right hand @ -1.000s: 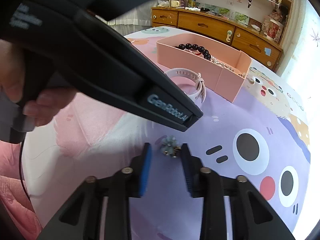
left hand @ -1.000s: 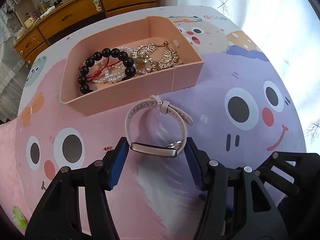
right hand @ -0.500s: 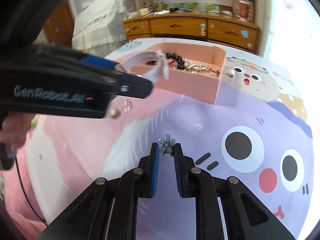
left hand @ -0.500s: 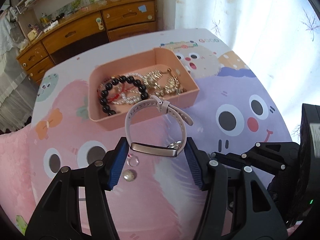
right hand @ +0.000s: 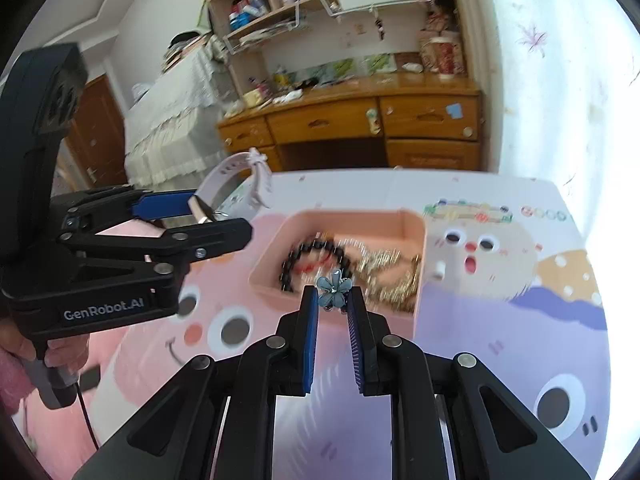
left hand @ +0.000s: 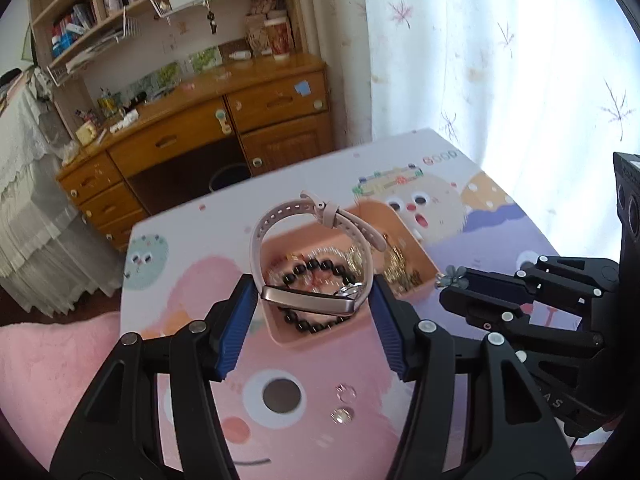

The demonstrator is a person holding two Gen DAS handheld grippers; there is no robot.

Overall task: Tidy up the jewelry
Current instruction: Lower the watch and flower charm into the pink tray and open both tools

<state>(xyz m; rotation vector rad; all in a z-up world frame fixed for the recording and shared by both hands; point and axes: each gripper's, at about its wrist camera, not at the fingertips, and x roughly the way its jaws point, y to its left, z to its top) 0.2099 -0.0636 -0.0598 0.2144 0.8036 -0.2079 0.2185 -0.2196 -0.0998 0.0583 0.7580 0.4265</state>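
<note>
My left gripper (left hand: 312, 298) is shut on a pink-strapped watch (left hand: 352, 228), gripped by its metal body and raised over the pink box (left hand: 424, 264). The box holds a black bead bracelet (left hand: 320, 266), pearls and gold pieces (right hand: 384, 276). In the right wrist view my right gripper (right hand: 332, 300) is shut on a small blue flower piece (right hand: 334, 286), in the air before the box's (right hand: 418, 240) near wall. The left gripper (right hand: 192, 216) and the watch (right hand: 236, 168) show at the left there. The flower (left hand: 452, 276) also shows at the right gripper's tip in the left wrist view.
Two small round pieces (left hand: 346, 394) (left hand: 341, 416) lie on the cartoon-print table cover below my left gripper. Beyond the table's far edge stands a wooden dresser (right hand: 360, 120) under cluttered shelves. A curtain (left hand: 480, 60) hangs at the right. A hand (right hand: 60, 356) holds the left gripper's handle.
Both grippers rose from the table. The right one shut on the flower piece and lifted it. The watch went up and now hangs over the box.
</note>
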